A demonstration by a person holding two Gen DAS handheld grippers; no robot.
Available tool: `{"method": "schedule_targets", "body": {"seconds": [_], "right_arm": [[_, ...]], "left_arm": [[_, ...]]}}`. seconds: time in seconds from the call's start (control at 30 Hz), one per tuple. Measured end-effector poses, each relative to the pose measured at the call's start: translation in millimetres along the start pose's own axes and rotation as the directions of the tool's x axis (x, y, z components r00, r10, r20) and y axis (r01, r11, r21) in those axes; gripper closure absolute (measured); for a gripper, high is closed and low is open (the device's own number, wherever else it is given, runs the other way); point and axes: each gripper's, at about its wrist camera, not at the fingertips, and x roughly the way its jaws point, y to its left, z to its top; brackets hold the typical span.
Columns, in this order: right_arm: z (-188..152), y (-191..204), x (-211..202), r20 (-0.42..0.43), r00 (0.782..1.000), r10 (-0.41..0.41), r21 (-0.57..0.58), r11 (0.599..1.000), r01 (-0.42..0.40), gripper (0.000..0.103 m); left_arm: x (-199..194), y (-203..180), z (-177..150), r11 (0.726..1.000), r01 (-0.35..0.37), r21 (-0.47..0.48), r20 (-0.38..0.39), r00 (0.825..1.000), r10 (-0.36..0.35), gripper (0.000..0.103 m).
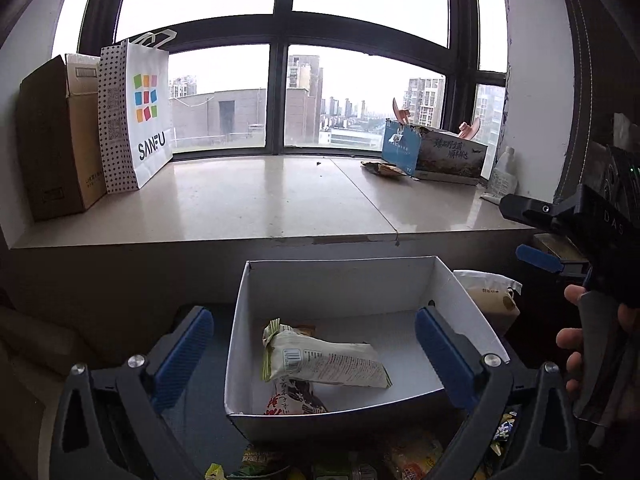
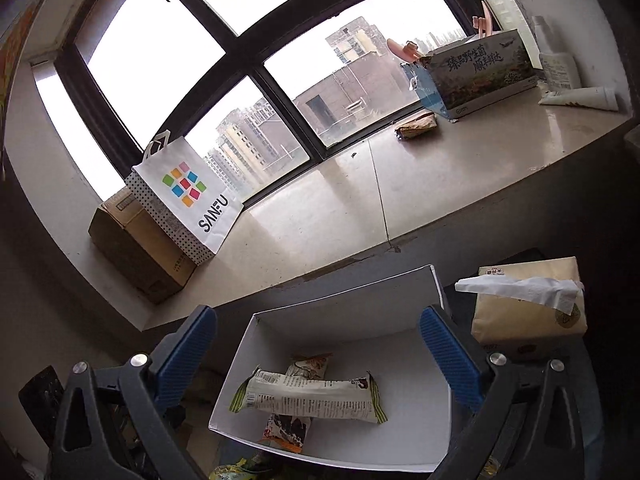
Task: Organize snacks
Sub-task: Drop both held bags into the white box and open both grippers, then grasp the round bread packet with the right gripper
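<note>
Left gripper [image 1: 314,354]: fingers spread wide, nothing between the pads; it hangs over the near rim of the white box.
Right gripper [image 2: 318,354]: fingers likewise spread wide and empty, aimed down into the same box.
White box [image 1: 336,280]: open-topped, standing just below the window ledge [image 1: 260,204].
Boxed snacks: a pale green-edged packet [image 1: 324,362] lies across an orange-and-white packet [image 1: 294,400], both on the box floor.
Loose snacks [image 1: 256,462]: several wrappers on the surface at the near edge, outside the box, partly hidden by the left gripper body.
Tissue pack [image 2: 528,308]: just beside the box on its right, one sheet pulled out.
Status, judged: sorting part done; loose wrappers remain.
Risk 1: wide fingers dropping near the thin box wall could catch the rim and tip or shove it.
Risk 2: both grippers crowd one box; a shared reach could knock them together.
Risk 3: slick, puffy wrappers may slip from a shallow pinch.
</note>
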Motion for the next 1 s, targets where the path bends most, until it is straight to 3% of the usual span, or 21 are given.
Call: {"method": "schedule_targets", "body": {"seconds": [0.2,0.37,0.57,0.73,1.0], "right_arm": [[-40,21,-60,0.062,0.998,-0.010,-0.217,0.976,0.024,0.000],[-84,19,-113,0.072,0.996,0.050,-0.278,0.960,-0.028,0.000],[-136,10,-153,0.048,0.998,0.047,-0.302,0.953,-0.030,0.000],[-179,8,-166,0.023,1.000,0.003,-0.349,0.937,0.005,0.000],[-213,19,-127,-0.069,0.990,-0.124,-0.532,0.844,0.069,0.000]], "left_arm": [[-58,2,-22,0.999,0.052,0.007,0.054,0.997,-0.052,0.000],[-108,0,-54,0.996,0.076,0.044,0.076,0.994,-0.079,0.000],[-150,3,-100,0.996,0.085,0.035,0.071,0.994,-0.087,0.000],[-161,9,-126,0.993,0.112,-0.019,0.058,0.992,-0.111,0.000],[-153,17,-144,0.989,0.134,-0.062,0.022,0.991,-0.133,0.000]]}}
